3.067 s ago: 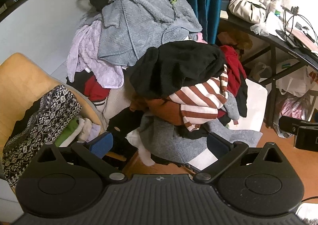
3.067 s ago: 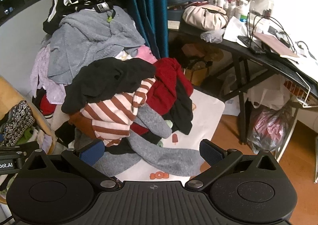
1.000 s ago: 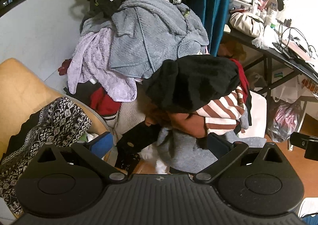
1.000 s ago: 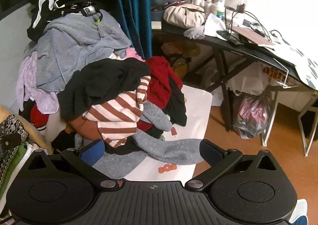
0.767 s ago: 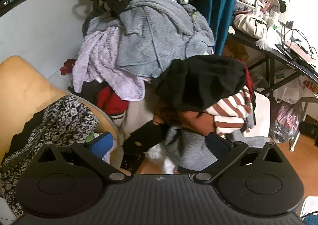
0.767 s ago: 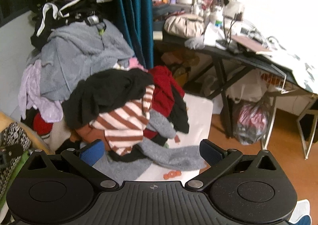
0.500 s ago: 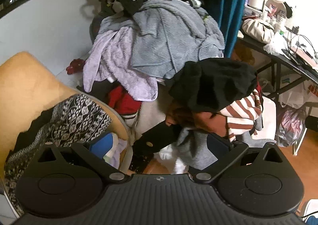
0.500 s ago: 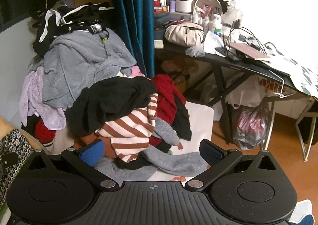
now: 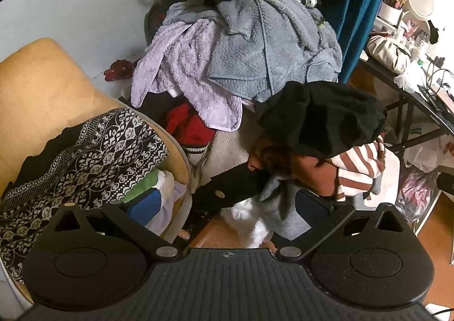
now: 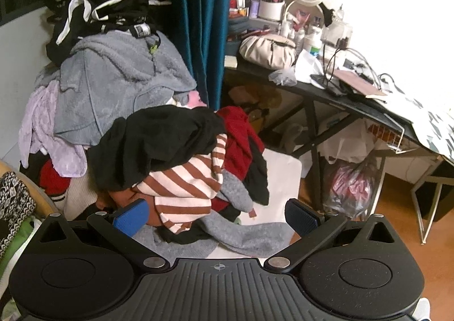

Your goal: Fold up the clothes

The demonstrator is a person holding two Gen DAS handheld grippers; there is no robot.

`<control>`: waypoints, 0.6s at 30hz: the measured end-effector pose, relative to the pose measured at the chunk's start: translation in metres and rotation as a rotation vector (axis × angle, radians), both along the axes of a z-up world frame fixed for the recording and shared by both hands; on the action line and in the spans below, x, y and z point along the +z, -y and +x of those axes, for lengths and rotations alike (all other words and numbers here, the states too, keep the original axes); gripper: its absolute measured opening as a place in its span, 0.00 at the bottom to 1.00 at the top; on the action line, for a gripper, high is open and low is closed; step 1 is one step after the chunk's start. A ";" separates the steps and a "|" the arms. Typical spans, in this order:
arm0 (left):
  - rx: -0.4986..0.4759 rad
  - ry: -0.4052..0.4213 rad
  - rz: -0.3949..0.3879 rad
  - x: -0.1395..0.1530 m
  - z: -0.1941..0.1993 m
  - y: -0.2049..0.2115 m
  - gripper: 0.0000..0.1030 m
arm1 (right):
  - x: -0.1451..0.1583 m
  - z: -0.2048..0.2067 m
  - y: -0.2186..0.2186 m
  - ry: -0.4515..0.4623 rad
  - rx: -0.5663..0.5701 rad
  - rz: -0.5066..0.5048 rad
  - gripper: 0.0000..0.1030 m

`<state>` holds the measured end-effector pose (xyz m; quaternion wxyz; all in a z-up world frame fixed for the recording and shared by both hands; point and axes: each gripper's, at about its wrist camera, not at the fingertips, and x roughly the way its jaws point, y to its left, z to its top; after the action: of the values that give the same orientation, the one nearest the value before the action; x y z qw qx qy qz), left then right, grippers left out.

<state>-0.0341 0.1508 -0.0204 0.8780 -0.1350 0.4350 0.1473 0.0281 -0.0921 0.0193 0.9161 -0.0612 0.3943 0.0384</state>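
A tall heap of clothes fills both views. On top of its front part lies a black garment [image 9: 323,116] [image 10: 159,139], over a brown-and-white striped top [image 9: 357,168] [image 10: 184,187]. Behind rise a grey fleece [image 9: 269,48] [image 10: 113,82] and a lilac fleece [image 9: 187,71] [image 10: 42,128]. A grey knit [image 10: 244,236] trails onto a white board on the floor. My left gripper [image 9: 225,204] stands open, short of the heap's lower left. My right gripper [image 10: 215,216] is open too, in front of the striped top. Neither holds anything.
A tan chair [image 9: 42,85] at the left carries a black-and-white patterned cloth [image 9: 93,156]. A teal curtain [image 10: 198,23] hangs behind the heap. At the right stands a black desk [image 10: 334,97] crowded with cosmetics, a mirror and a beige bag [image 10: 266,48]. Bags lie under it on the wooden floor.
Both grippers have drawn back and shifted, so the heap sits further right in the left wrist view and more of the chair shows. The clothes have not moved. Both grippers stay open.
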 end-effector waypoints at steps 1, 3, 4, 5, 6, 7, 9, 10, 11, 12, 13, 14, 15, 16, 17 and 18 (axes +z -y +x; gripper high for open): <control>0.002 -0.004 -0.001 -0.001 0.003 0.000 0.99 | -0.002 0.004 -0.001 -0.009 0.004 0.004 0.99; 0.007 -0.012 -0.002 -0.003 0.010 -0.001 0.99 | -0.007 0.013 -0.004 -0.025 0.018 0.009 0.99; 0.011 -0.016 -0.002 -0.004 0.014 0.000 0.99 | -0.009 0.018 -0.005 -0.028 0.025 0.010 0.99; 0.014 -0.022 -0.001 -0.005 0.020 0.000 0.99 | -0.011 0.024 -0.006 -0.031 0.031 0.012 0.99; 0.015 -0.025 0.008 -0.004 0.026 0.000 0.99 | -0.012 0.030 -0.007 -0.034 0.038 0.013 0.99; 0.017 -0.028 0.017 -0.004 0.032 0.000 0.99 | -0.013 0.038 -0.008 -0.036 0.038 0.022 0.99; 0.023 -0.032 0.031 -0.002 0.046 -0.001 0.99 | -0.015 0.054 -0.009 -0.040 0.039 0.039 0.99; 0.028 -0.033 0.036 -0.001 0.054 -0.001 0.99 | -0.015 0.063 -0.008 -0.041 0.044 0.050 0.99; 0.033 -0.033 0.040 0.000 0.062 -0.001 0.99 | -0.015 0.072 -0.008 -0.043 0.048 0.061 0.99; 0.038 -0.034 0.045 0.001 0.070 -0.002 0.99 | -0.015 0.082 -0.009 -0.041 0.056 0.067 0.99; 0.044 -0.035 0.050 0.002 0.078 -0.002 0.99 | -0.015 0.090 -0.008 -0.037 0.061 0.069 0.99; 0.049 -0.035 0.054 0.004 0.087 -0.003 0.99 | -0.014 0.100 -0.009 -0.030 0.068 0.070 0.99; 0.054 -0.036 0.059 0.005 0.095 -0.003 0.99 | -0.014 0.110 -0.009 -0.027 0.074 0.072 0.99; 0.059 -0.037 0.063 0.006 0.103 -0.003 0.99 | -0.015 0.121 -0.009 -0.030 0.078 0.077 0.99; 0.064 -0.035 0.067 0.007 0.112 -0.004 0.99 | -0.016 0.132 -0.008 -0.037 0.083 0.084 0.99; 0.068 -0.034 0.071 0.008 0.121 -0.004 0.99 | -0.017 0.144 -0.008 -0.045 0.089 0.094 0.99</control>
<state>0.0865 0.1544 -0.0125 0.8691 -0.1161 0.4396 0.1948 0.1719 -0.0842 0.0023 0.9063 -0.0350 0.4094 0.0991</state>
